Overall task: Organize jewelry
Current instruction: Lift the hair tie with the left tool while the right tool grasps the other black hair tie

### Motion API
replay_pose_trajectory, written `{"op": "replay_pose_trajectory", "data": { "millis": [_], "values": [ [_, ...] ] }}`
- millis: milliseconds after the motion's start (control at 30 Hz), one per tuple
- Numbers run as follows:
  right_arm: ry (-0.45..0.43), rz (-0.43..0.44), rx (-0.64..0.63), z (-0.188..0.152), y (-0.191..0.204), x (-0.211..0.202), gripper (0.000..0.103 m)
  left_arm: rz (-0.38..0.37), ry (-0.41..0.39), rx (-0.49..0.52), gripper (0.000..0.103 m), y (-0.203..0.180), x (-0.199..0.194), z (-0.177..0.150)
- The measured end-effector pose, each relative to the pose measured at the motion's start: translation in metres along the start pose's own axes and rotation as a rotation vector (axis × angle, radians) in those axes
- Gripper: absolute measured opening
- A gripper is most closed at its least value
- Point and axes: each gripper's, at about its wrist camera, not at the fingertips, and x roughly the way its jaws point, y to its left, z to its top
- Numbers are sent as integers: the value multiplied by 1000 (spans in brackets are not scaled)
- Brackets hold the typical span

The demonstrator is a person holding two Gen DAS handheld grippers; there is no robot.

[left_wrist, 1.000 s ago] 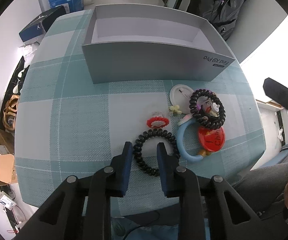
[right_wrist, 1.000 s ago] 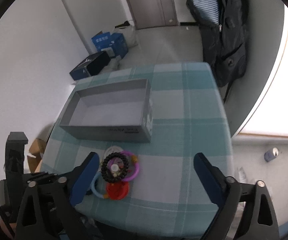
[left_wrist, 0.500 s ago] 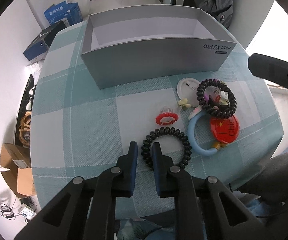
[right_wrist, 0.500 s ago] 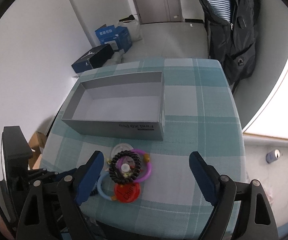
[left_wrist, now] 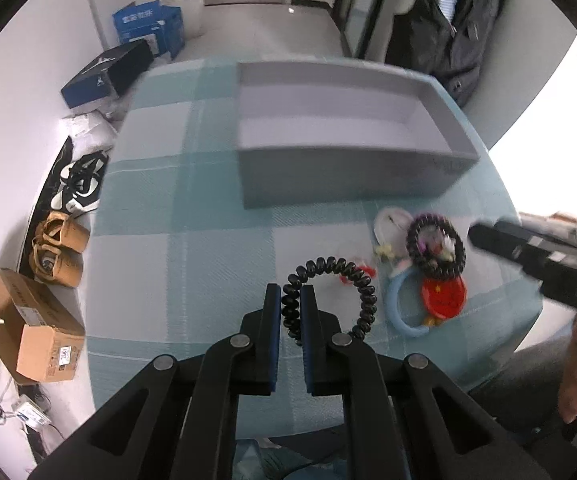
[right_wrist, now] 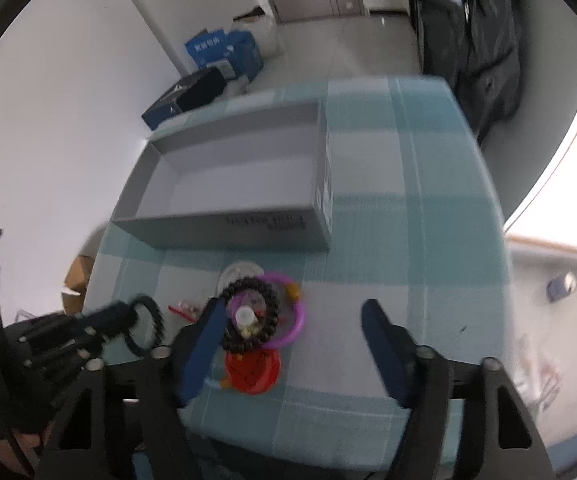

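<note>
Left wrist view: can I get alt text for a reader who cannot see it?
The left gripper is shut on a black spiral hair tie above a teal checked tablecloth. Beyond it stands an open grey box; a pile of jewelry lies to the right.

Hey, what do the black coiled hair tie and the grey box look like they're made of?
Black coiled hair tie: glossy plastic or rubbery coil, judging by its shiny spiral ridges; the left gripper is shut on it. Grey box: looks like matte cardboard, with thin straight walls, sharp folded corners and a pale, flat inside.
</note>
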Motion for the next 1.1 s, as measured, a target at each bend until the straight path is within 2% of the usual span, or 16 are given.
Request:
{"op": "replay_pose_trajectory", "data": {
  "millis": [200,467,533,667,933,1100],
  "values": [
    [53,56,-17,-4,6,12,38,-24,-42,-69,5,10,-12,4],
    [55,95,15,-2,5,18,24,-39,-45,-79,5,16,-11,6],
    [49,85,-2,-2,9,16,22,-40,-41,-84,5,18,-10,6],
    [35,79,-24,-2,15,12,12,-51,-41,-99,5,21,-12,7],
    [11,101,-6,-2,9,3,9,-52,-44,-88,5,18,-11,6],
    [-13,161,30,0,5,-4,8,-51,-43,-95,5,19,-11,6]
  ]
}}
